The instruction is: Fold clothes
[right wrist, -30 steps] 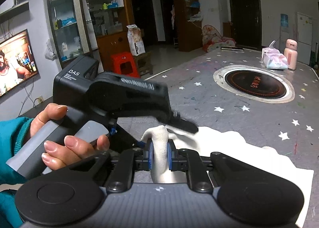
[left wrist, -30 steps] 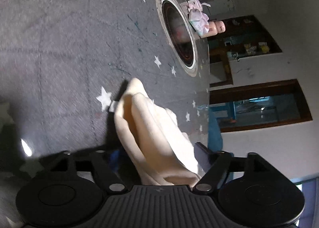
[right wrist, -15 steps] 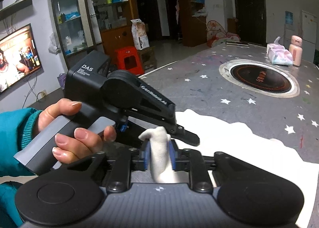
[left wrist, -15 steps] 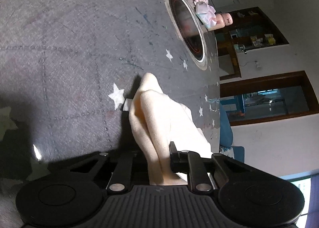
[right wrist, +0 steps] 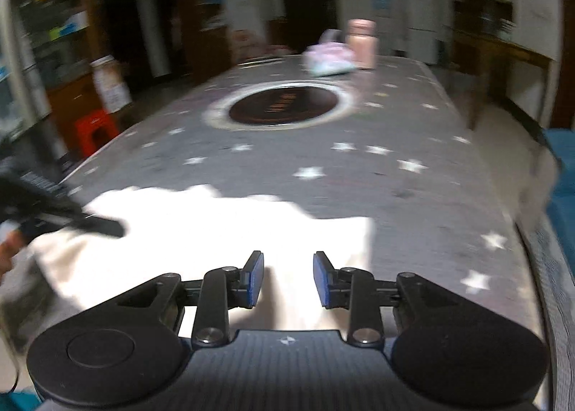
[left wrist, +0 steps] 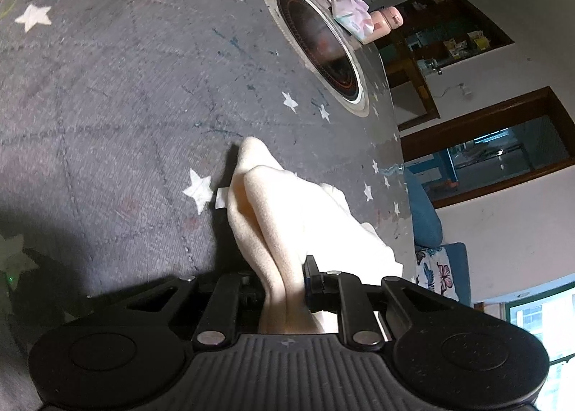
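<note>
two grippers, two different states. the left gripper (left wrist: 284,283) is pressed together on a doubled fold of the cream garment (left wrist: 284,217), and the cloth rises out from between its fingers and runs away from the tool toward the far side of the table (left wrist: 107,87), ending in a rounded bunch beside a white star. the right gripper (right wrist: 287,279) stands spread with its blue pads (right wrist: 256,279) apart and nothing between them; the garment (right wrist: 222,227) lies directly under and ahead of it, a pale sheet flat on the near part of the grey starred table (right wrist: 413,195).

the relation that matters: from the right gripper the sheet stretches mostly left to right, its long axis across the tool's line of sight, with a straight edge at the right and a ragged far edge. the left gripper's dark finger (right wrist: 97,225) comes in at the left end of that sheet, so the left tool has the left side in hand and the free right gripper is the nearer one to the right edge and corner. which fold this is, an early one or a late one, i judge the scene does not settle.

farther off lie the round inset burner (right wrist: 284,107), a pink tissue pack (right wrist: 329,56) and a pink bottle (right wrist: 361,42) at the far end.

the right view is smeared by motion, so cloth edges, layers and garment type are hard to make out. the near hem is hidden under the right gripper's body, and in the left view the cloth's right part is cut off behind the fold.
</note>
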A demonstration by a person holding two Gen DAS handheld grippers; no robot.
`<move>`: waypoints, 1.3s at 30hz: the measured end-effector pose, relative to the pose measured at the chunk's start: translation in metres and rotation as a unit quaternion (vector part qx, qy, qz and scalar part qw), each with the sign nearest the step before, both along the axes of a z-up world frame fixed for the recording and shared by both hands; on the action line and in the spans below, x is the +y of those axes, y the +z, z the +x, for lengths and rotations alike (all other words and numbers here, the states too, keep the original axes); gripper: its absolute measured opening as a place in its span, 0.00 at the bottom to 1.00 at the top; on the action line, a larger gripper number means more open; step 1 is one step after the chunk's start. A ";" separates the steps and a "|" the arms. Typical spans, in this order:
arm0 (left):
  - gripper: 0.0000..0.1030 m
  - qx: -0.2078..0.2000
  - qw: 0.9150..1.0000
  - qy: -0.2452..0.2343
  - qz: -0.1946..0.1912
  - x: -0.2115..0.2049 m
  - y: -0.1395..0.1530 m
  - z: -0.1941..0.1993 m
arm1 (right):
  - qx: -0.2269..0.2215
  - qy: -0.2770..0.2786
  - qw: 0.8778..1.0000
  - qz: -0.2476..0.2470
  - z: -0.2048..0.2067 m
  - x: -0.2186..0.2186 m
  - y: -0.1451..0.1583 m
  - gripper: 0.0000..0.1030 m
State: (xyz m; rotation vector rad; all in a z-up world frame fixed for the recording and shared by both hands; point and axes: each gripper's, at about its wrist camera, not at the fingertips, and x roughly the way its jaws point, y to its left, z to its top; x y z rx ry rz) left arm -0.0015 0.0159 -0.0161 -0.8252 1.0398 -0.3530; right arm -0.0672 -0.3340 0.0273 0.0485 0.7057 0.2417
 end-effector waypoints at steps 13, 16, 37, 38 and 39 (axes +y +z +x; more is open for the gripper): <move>0.17 -0.019 0.998 -0.016 0.051 -0.008 0.010 0.006 | 0.022 -0.040 0.996 0.076 0.024 -0.034 -0.026 0.30; 0.16 -0.026 0.997 -0.020 0.069 -0.011 0.014 0.007 | 0.021 -0.031 0.996 0.085 0.022 -0.030 -0.025 0.13; 0.15 -0.099 0.983 -0.116 0.101 -0.094 0.060 0.054 | -0.074 -0.069 0.994 0.034 0.019 -0.057 0.044 0.10; 0.15 -0.100 0.982 -0.119 0.103 -0.100 0.061 0.058 | -0.075 -0.074 0.994 0.031 0.021 -0.061 0.046 0.10; 0.15 -0.102 0.982 -0.122 0.104 -0.106 0.061 0.061 | -0.076 -0.079 0.994 0.028 0.024 -0.065 0.048 0.10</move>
